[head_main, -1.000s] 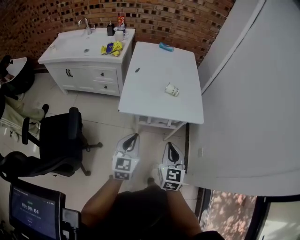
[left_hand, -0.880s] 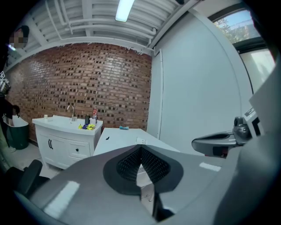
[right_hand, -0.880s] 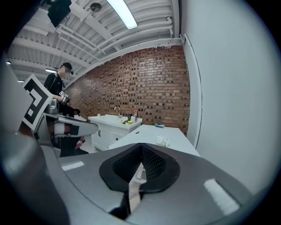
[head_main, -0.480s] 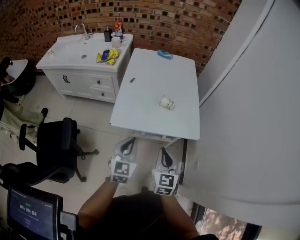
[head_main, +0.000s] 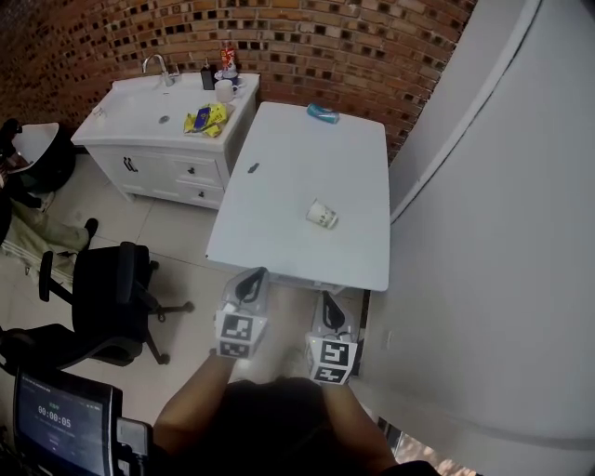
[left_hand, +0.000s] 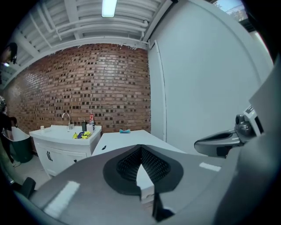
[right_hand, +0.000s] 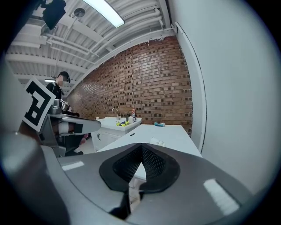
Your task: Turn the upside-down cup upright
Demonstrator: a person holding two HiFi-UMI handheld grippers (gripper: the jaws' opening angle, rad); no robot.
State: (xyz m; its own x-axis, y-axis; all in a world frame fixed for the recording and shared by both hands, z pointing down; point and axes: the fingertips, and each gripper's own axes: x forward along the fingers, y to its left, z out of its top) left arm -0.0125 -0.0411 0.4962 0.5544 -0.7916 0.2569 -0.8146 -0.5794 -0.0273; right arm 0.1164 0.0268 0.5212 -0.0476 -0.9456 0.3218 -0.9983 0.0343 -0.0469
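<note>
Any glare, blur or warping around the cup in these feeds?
Head view: sharp, evenly lit, cup plain on the white table, mild bowing at the edges. Left gripper view: strong fisheye, bright ceiling lamp, no cup visible. Right gripper view: fisheye, cup tiny.

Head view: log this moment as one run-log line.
cup: on table, untouched | left gripper: shut, empty | right gripper: shut, empty | position: both short of table

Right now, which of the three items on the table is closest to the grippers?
The paper cup, right of the table's middle. The small dark object lies farther back by the left edge; the blue object is at the far end.
</note>
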